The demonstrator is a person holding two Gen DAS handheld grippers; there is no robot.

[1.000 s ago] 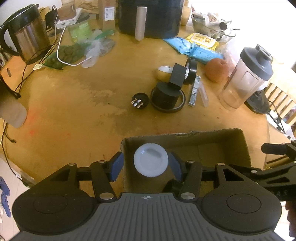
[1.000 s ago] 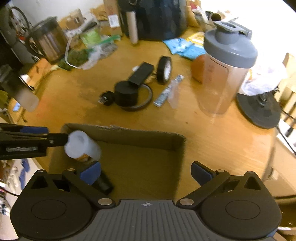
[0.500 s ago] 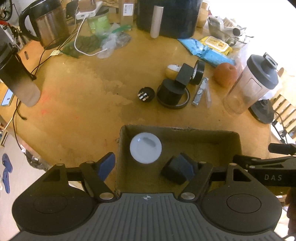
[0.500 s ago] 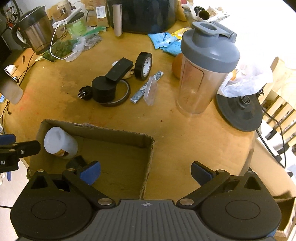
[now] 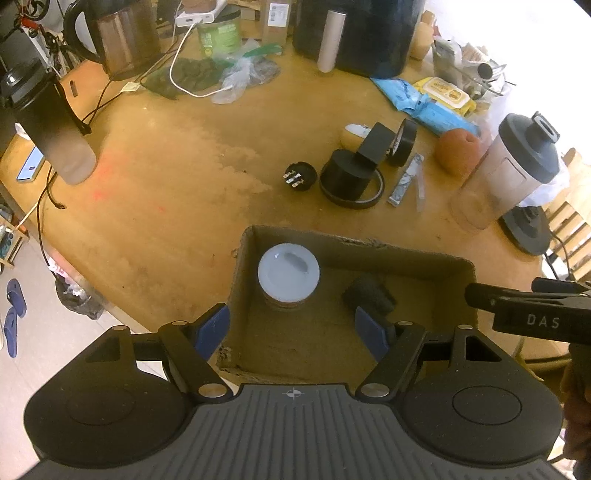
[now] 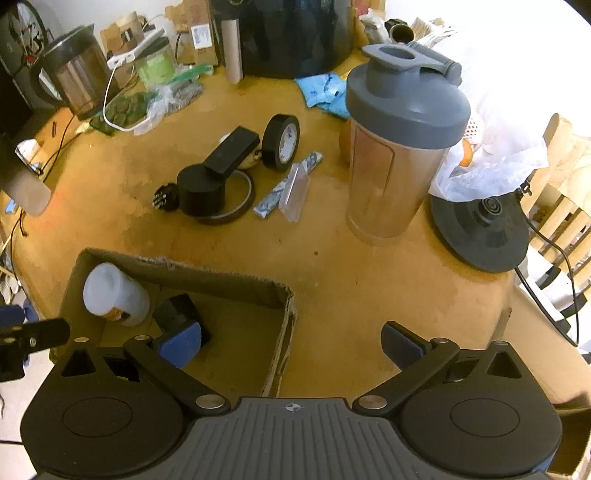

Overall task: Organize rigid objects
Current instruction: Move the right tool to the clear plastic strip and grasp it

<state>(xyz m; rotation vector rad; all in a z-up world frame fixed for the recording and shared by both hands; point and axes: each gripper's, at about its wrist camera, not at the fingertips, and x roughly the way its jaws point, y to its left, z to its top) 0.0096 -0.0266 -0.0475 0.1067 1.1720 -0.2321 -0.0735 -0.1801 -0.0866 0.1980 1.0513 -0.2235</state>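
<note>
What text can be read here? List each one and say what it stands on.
"DAS": white letters on the right gripper, seen from the left wrist view.
Green tub: label too blurred to read.
Yellow pack: print unreadable.
Barcode sticker on the cardboard box: too small.

A round wooden table [image 5: 155,192] with a worn, blotchy top spreads ahead of the tongs. Pale floor [image 5: 44,332] shows below-left (blue slippers [image 5: 13,314] lie there), and glaring daylight washes out the far right.
</note>
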